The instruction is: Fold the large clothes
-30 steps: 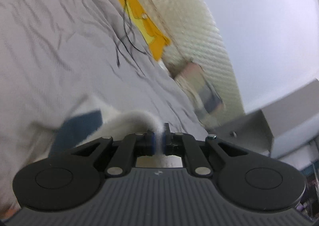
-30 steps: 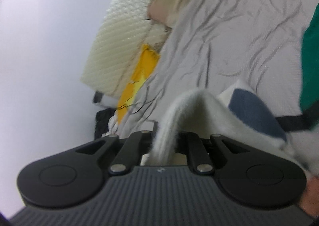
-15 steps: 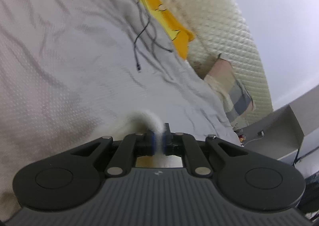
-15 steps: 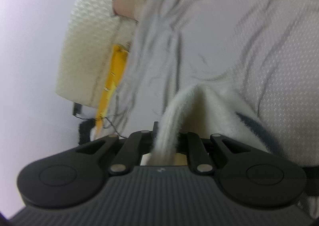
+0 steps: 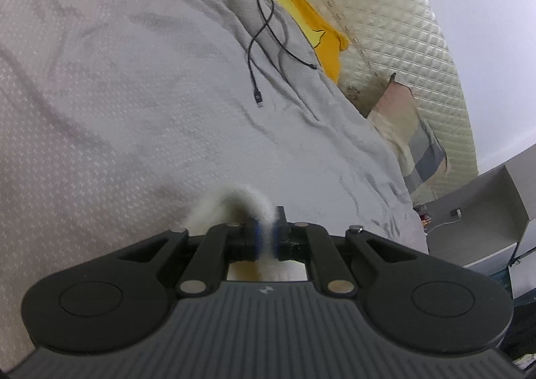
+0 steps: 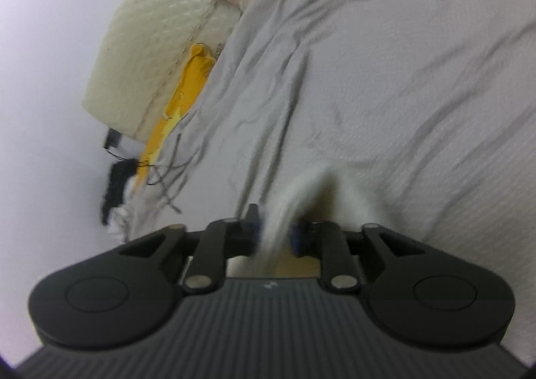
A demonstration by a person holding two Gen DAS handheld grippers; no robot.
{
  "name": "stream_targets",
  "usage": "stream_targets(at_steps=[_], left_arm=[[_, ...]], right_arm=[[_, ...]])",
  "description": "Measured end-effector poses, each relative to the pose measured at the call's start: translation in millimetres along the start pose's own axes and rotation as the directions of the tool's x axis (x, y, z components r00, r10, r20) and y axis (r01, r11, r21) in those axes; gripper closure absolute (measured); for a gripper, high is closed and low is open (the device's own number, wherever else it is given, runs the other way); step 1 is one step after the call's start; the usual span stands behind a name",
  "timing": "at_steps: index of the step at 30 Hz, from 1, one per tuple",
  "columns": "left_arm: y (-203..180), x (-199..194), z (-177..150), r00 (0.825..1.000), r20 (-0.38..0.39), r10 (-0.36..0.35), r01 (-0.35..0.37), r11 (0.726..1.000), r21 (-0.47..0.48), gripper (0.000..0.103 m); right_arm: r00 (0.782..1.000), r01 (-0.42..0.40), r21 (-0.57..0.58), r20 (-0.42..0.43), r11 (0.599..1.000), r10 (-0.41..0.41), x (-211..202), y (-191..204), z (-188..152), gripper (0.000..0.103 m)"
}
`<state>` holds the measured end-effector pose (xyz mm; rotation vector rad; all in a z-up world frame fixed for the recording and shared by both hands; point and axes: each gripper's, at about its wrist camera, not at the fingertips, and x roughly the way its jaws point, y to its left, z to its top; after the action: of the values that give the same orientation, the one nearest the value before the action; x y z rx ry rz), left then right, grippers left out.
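A fluffy white garment (image 5: 231, 203) is pinched in my left gripper (image 5: 266, 238), which is shut on its edge just above the grey bedsheet (image 5: 134, 94). Only a small hump of the fabric shows past the fingers. In the right wrist view the same white garment (image 6: 301, 191) loops up out of my right gripper (image 6: 276, 235), which is shut on it. The rest of the garment is hidden below both grippers.
A black charging cable (image 5: 258, 44) lies on the sheet near a yellow cloth (image 5: 318, 27) by the quilted cream headboard (image 5: 402, 44). A plaid pillow (image 5: 412, 138) lies at the bed's head. A grey cabinet (image 5: 485, 211) stands beside the bed. Dark clothing (image 6: 117, 188) hangs at the bed's edge.
Both grippers have moved forward over the bed toward the headboard while holding the garment. The garment's blue patch and the green cloth have dropped out of view.
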<state>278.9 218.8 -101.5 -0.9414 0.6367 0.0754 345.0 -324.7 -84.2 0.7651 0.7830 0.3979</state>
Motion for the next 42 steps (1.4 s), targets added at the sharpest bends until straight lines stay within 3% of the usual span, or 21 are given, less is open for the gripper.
stream_targets(at_steps=[1, 2, 3, 4, 5, 9, 12, 15, 19, 23, 24, 29, 35, 42], left_arm=[[-4, -3, -1, 1.000, -0.005, -0.005, 0.005, 1.000, 0.010, 0.090], [-7, -7, -1, 1.000, -0.010, -0.014, 0.015, 1.000, 0.020, 0.075], [-11, -13, -2, 1.000, -0.007, -0.022, 0.022, 0.999, 0.026, 0.063], [-14, -19, -3, 0.999, -0.001, -0.033, 0.033, 0.999, 0.031, 0.039], [-19, -27, -4, 0.999, 0.016, -0.048, 0.048, 0.998, 0.042, 0.034], [-41, -54, -15, 0.995, 0.044, -0.085, 0.078, 0.988, 0.134, 0.034], [-59, -61, -34, 0.999, 0.017, -0.030, 0.024, 0.966, 0.259, 0.034], [-70, -55, -55, 1.000, -0.003, 0.029, -0.026, 0.931, 0.363, 0.034], [-80, -31, -75, 0.992, -0.001, 0.125, -0.109, 0.865, 0.489, 0.034], [-81, 1, -86, 0.974, 0.070, 0.217, -0.211, 0.742, 0.636, 0.034], [-78, 8, -87, 0.969, 0.076, 0.234, -0.226, 0.725, 0.651, 0.034], [-58, 33, -68, 0.962, 0.083, 0.260, -0.257, 0.761, 0.595, 0.034], [-47, 65, -52, 0.951, 0.073, 0.300, -0.286, 0.764, 0.579, 0.034], [-56, 62, -56, 0.948, 0.088, 0.306, -0.297, 0.749, 0.593, 0.034]], right_arm=[[1.000, 0.004, -0.004, 0.012, 1.000, -0.004, -7, 0, 0, 0.055], [1.000, -0.006, -0.003, 0.018, 1.000, 0.006, -9, -1, 1, 0.044], [0.999, -0.029, -0.001, 0.030, 1.000, 0.029, -17, 0, 0, 0.039], [0.998, -0.045, -0.002, 0.043, 0.999, 0.045, -23, 2, -2, 0.034], [0.997, -0.055, -0.005, 0.052, 0.998, 0.055, -27, 3, -3, 0.033], [0.990, -0.116, -0.093, 0.064, 0.989, 0.122, -46, 33, -20, 0.032], [0.991, -0.120, -0.194, 0.035, 0.974, 0.129, -42, 63, -36, 0.032], [0.997, -0.069, -0.294, 0.006, 0.953, 0.074, -29, 83, -54, 0.034], [0.997, 0.081, -0.449, 0.019, 0.890, -0.081, -4, 95, -77, 0.038], [0.979, 0.200, -0.506, 0.070, 0.839, -0.191, 23, 91, -85, 0.049], [0.974, 0.223, -0.513, 0.082, 0.829, -0.211, 28, 89, -85, 0.050], [0.952, 0.305, -0.529, 0.156, 0.792, -0.263, 56, 83, -82, 0.054], [0.951, 0.308, -0.499, 0.124, 0.810, -0.285, 84, 71, -68, 0.055], [0.949, 0.311, -0.503, 0.130, 0.806, -0.286, 79, 77, -73, 0.055]])
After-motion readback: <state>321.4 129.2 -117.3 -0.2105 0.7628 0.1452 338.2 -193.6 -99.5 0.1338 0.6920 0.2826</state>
